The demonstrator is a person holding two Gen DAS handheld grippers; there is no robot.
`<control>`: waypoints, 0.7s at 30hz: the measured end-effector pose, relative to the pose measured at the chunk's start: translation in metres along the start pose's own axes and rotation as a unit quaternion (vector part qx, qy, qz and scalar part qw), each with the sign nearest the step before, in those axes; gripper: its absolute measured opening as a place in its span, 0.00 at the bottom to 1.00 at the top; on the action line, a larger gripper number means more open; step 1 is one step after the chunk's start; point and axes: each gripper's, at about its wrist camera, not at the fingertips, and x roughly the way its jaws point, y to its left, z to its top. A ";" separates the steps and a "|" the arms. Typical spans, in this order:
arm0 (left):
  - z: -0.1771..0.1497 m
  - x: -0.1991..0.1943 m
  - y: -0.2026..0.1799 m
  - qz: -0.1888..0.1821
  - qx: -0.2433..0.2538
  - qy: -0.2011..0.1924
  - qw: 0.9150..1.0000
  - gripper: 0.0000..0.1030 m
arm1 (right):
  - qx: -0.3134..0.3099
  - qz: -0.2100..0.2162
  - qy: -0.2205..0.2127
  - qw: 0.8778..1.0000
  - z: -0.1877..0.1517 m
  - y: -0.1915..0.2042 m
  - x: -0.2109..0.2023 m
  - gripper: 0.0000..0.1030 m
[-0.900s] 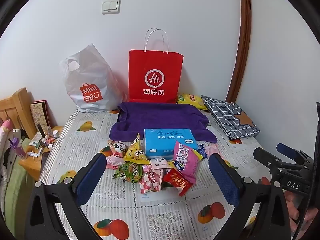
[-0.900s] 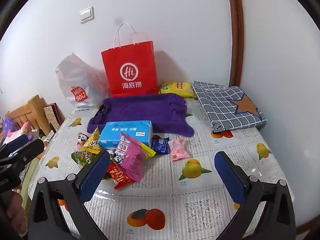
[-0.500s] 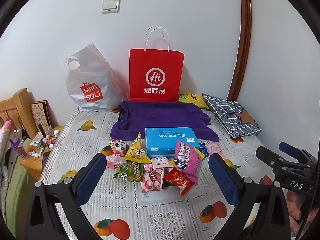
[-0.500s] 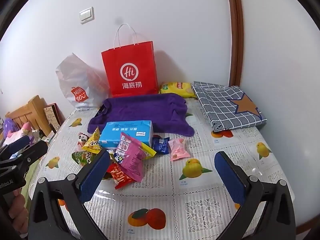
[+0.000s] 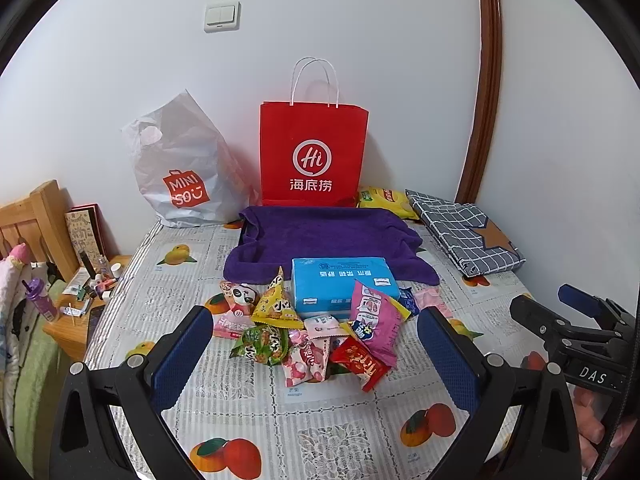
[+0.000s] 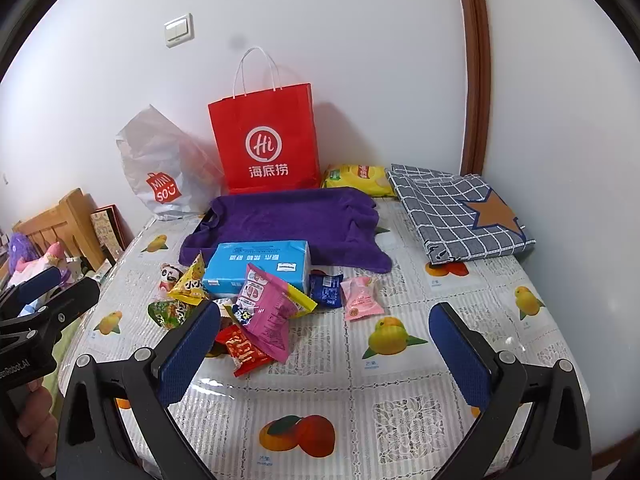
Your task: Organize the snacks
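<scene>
White walls and a fruit-print cloth frame the counter (image 5: 256, 408) where a heap of snack packets (image 5: 316, 336) lies in front of a blue tissue box (image 5: 340, 284). Behind the box a purple towel (image 5: 328, 236) spreads out, and behind that a red paper bag (image 5: 314, 156) stands upright against the wall, with a white plastic bag (image 5: 180, 172) to its left and a yellow chip bag (image 5: 386, 200) to its right. A folded grey checked cloth (image 6: 460, 208) with an orange star sits at the far right of the counter.

I hold my left tongs (image 5: 316, 356) wide open, nothing between the blue pads, the pile showing in the gap beyond them. My right tongs (image 6: 324, 354) are likewise spread wide and empty, hovering over bare cloth to the right of the heap. In the right wrist view a large pink packet (image 6: 268, 312) leans over a red one (image 6: 242, 350); a dark blue packet (image 6: 326, 290) and a pale pink packet (image 6: 362, 298) lie just beside each other, slightly apart from the heap. A yellow triangular packet (image 5: 278, 304) and a green one (image 5: 264, 346) mark the pile's left side.
</scene>
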 end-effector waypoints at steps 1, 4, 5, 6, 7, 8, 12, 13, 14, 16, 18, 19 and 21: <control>0.000 0.000 0.000 -0.001 0.001 0.000 1.000 0.99 | 0.000 0.001 0.000 1.000 0.000 -0.001 0.000 1.00; -0.001 -0.001 -0.001 0.000 0.002 -0.001 1.000 0.99 | -0.001 0.001 0.000 1.000 0.001 0.000 -0.002 1.00; -0.001 -0.001 0.000 -0.001 0.002 -0.001 1.000 0.99 | -0.001 0.001 0.000 1.000 0.001 0.000 -0.002 1.00; -0.001 -0.001 -0.001 -0.001 0.002 -0.001 1.000 0.99 | -0.001 0.001 0.000 1.000 0.000 0.000 -0.002 1.00; -0.001 -0.001 -0.001 -0.001 0.001 -0.001 1.000 0.99 | -0.001 0.002 -0.001 1.000 0.000 0.000 -0.002 1.00; -0.001 -0.001 -0.001 0.000 0.001 -0.002 1.000 0.99 | -0.001 0.001 -0.001 1.000 0.000 0.001 -0.002 1.00; -0.001 -0.001 -0.001 -0.001 0.002 -0.002 1.000 0.99 | -0.003 -0.001 -0.003 1.000 0.000 0.001 -0.003 1.00; -0.001 -0.001 -0.001 0.000 0.002 -0.002 1.000 0.99 | -0.002 0.000 -0.003 1.000 0.000 0.001 -0.003 1.00; -0.002 -0.001 -0.001 0.001 0.002 -0.002 1.000 0.99 | -0.002 0.000 -0.003 1.000 0.000 0.001 -0.003 1.00; -0.001 -0.002 -0.002 0.002 0.003 -0.002 1.000 0.99 | -0.002 0.000 -0.003 1.000 0.000 0.001 -0.004 1.00; -0.001 -0.002 -0.002 0.002 0.003 -0.001 1.000 0.99 | -0.002 0.001 -0.004 1.000 -0.001 0.001 -0.004 1.00; -0.001 -0.002 -0.002 0.002 0.003 -0.002 1.000 0.99 | -0.003 0.001 -0.004 1.000 -0.001 0.001 -0.004 1.00; -0.001 -0.002 -0.002 0.003 0.003 -0.002 1.000 0.99 | -0.003 0.001 -0.005 1.000 -0.002 0.001 -0.005 1.00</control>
